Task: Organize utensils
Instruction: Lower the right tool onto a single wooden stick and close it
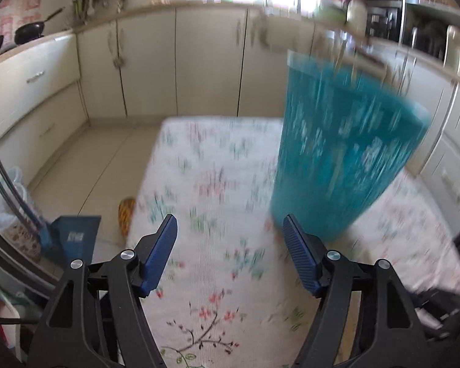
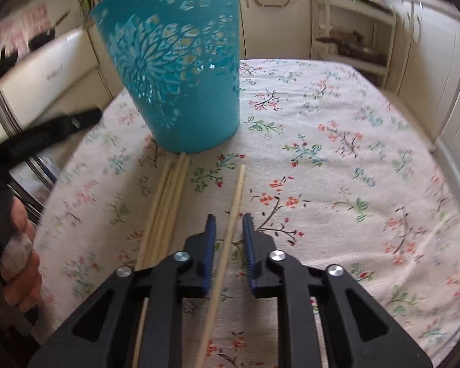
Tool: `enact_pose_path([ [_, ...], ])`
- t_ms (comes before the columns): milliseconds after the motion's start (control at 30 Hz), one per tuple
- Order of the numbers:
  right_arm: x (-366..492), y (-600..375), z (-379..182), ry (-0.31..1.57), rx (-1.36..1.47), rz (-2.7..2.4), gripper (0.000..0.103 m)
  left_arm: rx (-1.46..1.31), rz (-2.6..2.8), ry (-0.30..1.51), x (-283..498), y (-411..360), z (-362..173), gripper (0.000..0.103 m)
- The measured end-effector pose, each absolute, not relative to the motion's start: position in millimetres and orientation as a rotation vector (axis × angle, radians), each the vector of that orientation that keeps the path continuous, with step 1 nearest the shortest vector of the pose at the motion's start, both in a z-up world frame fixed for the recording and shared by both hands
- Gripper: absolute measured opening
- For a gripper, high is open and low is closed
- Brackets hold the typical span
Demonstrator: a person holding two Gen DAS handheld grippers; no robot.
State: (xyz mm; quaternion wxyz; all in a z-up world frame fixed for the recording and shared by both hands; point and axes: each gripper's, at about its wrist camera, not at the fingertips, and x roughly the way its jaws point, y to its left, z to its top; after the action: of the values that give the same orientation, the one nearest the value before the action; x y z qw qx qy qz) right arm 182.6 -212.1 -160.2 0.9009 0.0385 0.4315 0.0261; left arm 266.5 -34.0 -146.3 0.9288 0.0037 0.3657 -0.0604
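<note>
A teal perforated basket (image 2: 181,70) stands on the floral tablecloth (image 2: 337,159). Several wooden chopsticks (image 2: 168,202) lie bunched in front of it. One single chopstick (image 2: 234,202) lies apart and runs between the blue pads of my right gripper (image 2: 228,224), which is partly open around it, not clamped. In the left wrist view the basket (image 1: 343,141) is blurred at the right, with utensil handles sticking out of its top. My left gripper (image 1: 230,224) is open wide and empty above the cloth, left of the basket.
Cream kitchen cabinets (image 1: 181,61) ring the table. Black pans (image 1: 27,32) sit on the counter at the left. An open shelf unit (image 2: 352,36) stands behind the table. The left hand and its gripper handle (image 2: 30,141) show at the left edge.
</note>
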Motion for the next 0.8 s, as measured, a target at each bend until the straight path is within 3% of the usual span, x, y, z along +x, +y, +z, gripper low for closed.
enact_pose_path([
  [133,175.1,-220.0,-158.8,0.916,0.091,0.061,0.01,0.047,-0.133,0.784,266.1,-40.9,-159.6,0.072],
  [200,173.1,-221.6,-159.2,0.917,0.086,0.067,0.011,0.056,-0.131,0.778,264.2,-43.2,-159.5,0.083],
  [800,171.2,-218.7,-160.8,0.894,0.064,0.059,0.01,0.11,-0.107,0.84,277.3,-55.1,-166.8,0.087],
])
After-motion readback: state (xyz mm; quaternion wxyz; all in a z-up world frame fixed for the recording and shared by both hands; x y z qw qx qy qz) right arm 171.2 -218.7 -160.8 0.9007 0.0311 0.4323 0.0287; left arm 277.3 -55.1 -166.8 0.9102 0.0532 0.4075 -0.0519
